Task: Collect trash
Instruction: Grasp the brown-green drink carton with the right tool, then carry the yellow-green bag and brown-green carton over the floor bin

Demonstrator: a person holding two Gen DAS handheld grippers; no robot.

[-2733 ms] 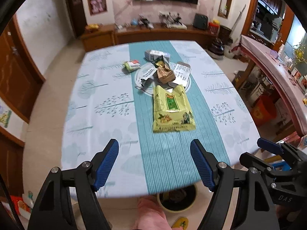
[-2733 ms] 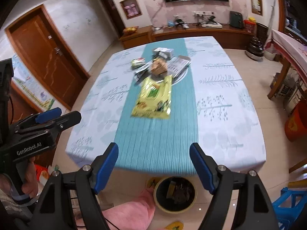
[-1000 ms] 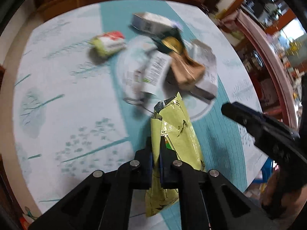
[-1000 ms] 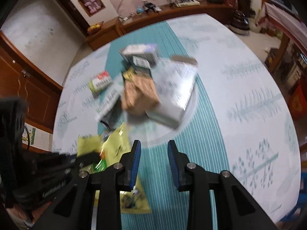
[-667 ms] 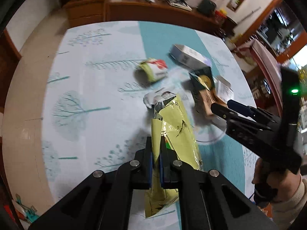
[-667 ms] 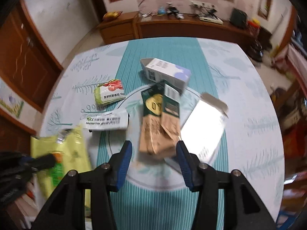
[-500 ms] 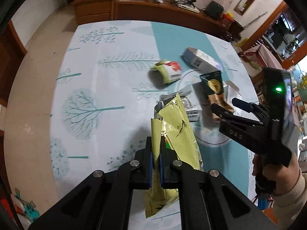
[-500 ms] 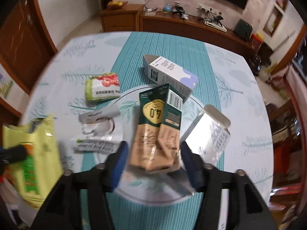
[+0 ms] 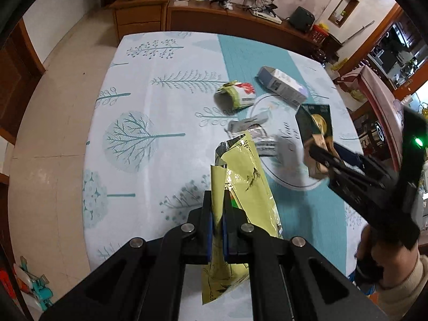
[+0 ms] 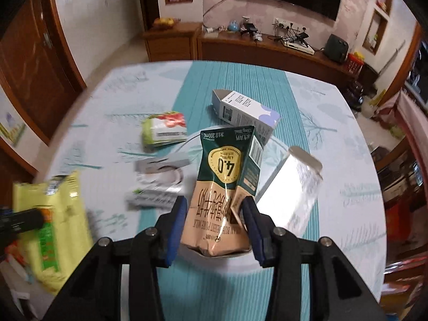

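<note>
A crumpled yellow-green snack bag [image 9: 246,176] hangs from my left gripper [image 9: 218,200], which is shut on its folded edge, above the near left part of the table. The same bag [image 10: 53,214] shows blurred at the left of the right wrist view. A squashed dark green and brown milk carton [image 10: 224,165] lies on a round clear plate [image 10: 289,256]. My right gripper [image 10: 214,208] straddles the carton's lower end. Its jaws are closing, with the blue pads [image 10: 179,214] just beside the carton's sides. In the left wrist view the right gripper [image 9: 321,157] reaches over the carton [image 9: 317,117].
On the tree-print tablecloth [image 9: 139,133] lie a white and purple box [image 10: 240,107], a green and red packet [image 10: 165,131], silver wrappers [image 10: 157,184] and a white flattened box [image 10: 294,187]. A person's hand [image 9: 374,262] holds the right gripper. The floor lies to the left.
My left gripper has lifted the yellow bag and drawn back to the left. My right gripper has moved in over the milk carton, opened wider, then narrowed around it.
</note>
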